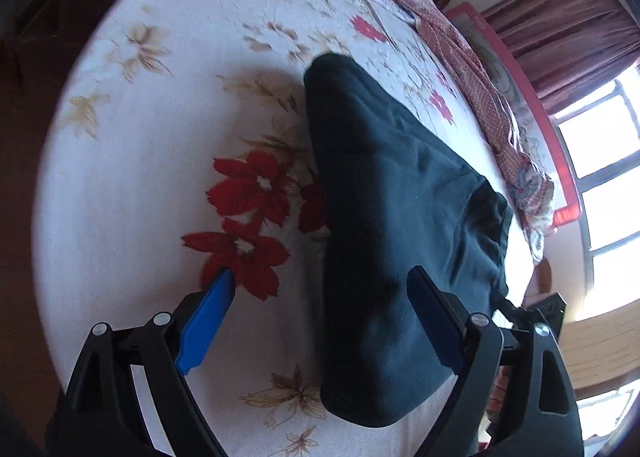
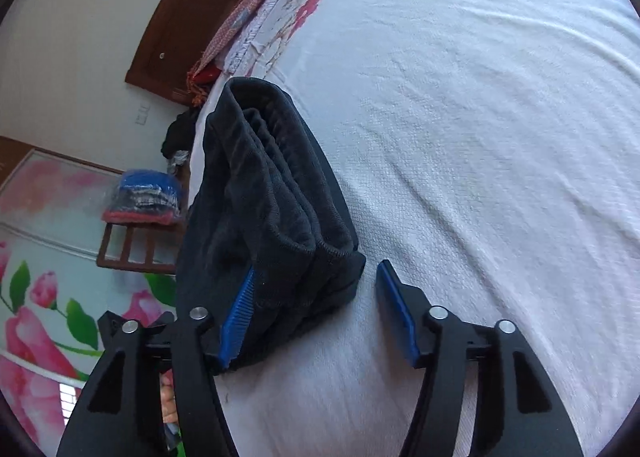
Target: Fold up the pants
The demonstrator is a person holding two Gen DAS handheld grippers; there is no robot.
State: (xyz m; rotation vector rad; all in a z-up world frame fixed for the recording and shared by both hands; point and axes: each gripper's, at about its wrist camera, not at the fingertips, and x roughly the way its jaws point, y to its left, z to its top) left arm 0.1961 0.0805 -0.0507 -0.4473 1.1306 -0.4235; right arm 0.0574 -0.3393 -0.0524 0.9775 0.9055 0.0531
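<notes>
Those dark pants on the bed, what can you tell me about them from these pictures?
The pants are dark navy, of soft knit-looking cloth, folded into a long narrow bundle lying flat on the flowered bedsheet. In the right wrist view the stacked layers and ribbed elastic waistband show at the near end. Each hand-held gripper stands open around an end, and no pad visibly presses the cloth.

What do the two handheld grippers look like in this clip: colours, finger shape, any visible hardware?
Both look alike. The left gripper and right gripper have black angular frames with triangular cut-outs, round silver pivot bolts, and flat blue pads on the fingers' inner faces; the right gripper's pads look ribbed. No cables, markings or sleeves show.
</notes>
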